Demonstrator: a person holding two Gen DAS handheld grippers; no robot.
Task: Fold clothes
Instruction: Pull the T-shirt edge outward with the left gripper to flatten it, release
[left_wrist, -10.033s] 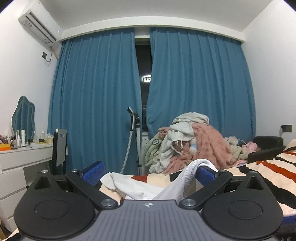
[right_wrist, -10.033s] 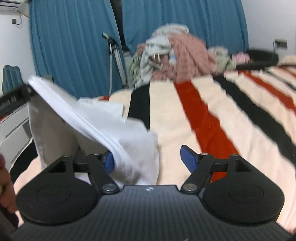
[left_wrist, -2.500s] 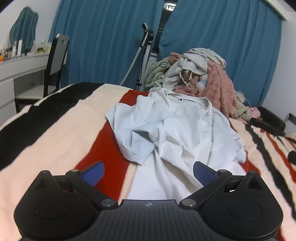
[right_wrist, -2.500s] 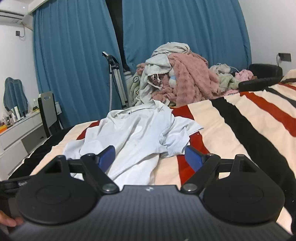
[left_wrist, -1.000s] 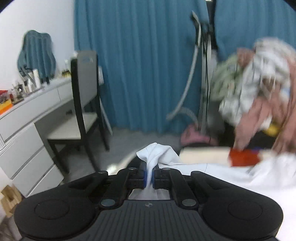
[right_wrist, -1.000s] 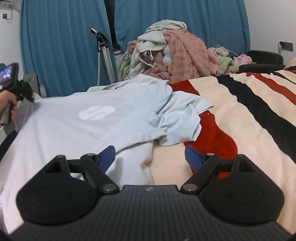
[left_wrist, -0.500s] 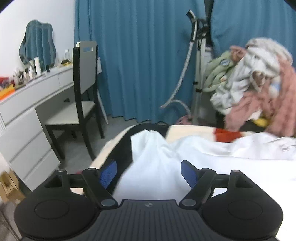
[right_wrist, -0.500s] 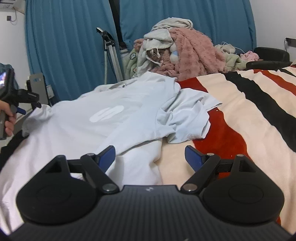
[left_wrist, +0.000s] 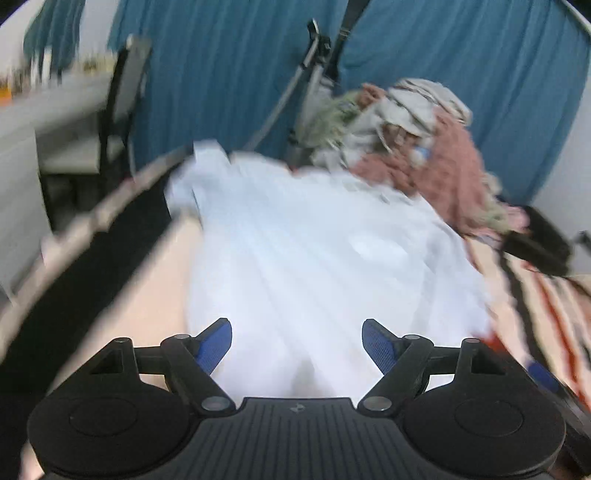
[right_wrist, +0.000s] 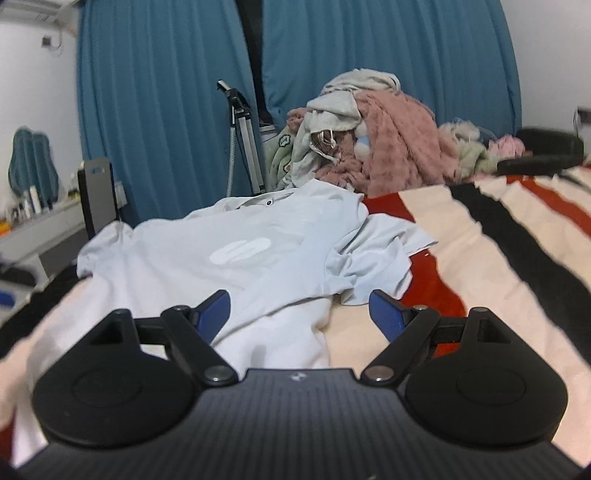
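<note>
White T-shirt (right_wrist: 236, 258) lies spread across bed's (right_wrist: 517, 266) near-left corner, right sleeve (right_wrist: 373, 254) bunched. Left gripper (left_wrist: 297, 338) and right gripper (right_wrist: 300, 308) both agape, empty. We'd flatten that sleeve before creasing.

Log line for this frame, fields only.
left gripper open | right gripper open | white T-shirt spread on striped blanket, unfolded

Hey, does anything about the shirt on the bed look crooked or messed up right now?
Yes. The white T-shirt lies mostly spread on the striped blanket, but its sleeve on the red-stripe side is crumpled and doubled over rather than flat. Both hand-held grippers are open and hold nothing.
</note>
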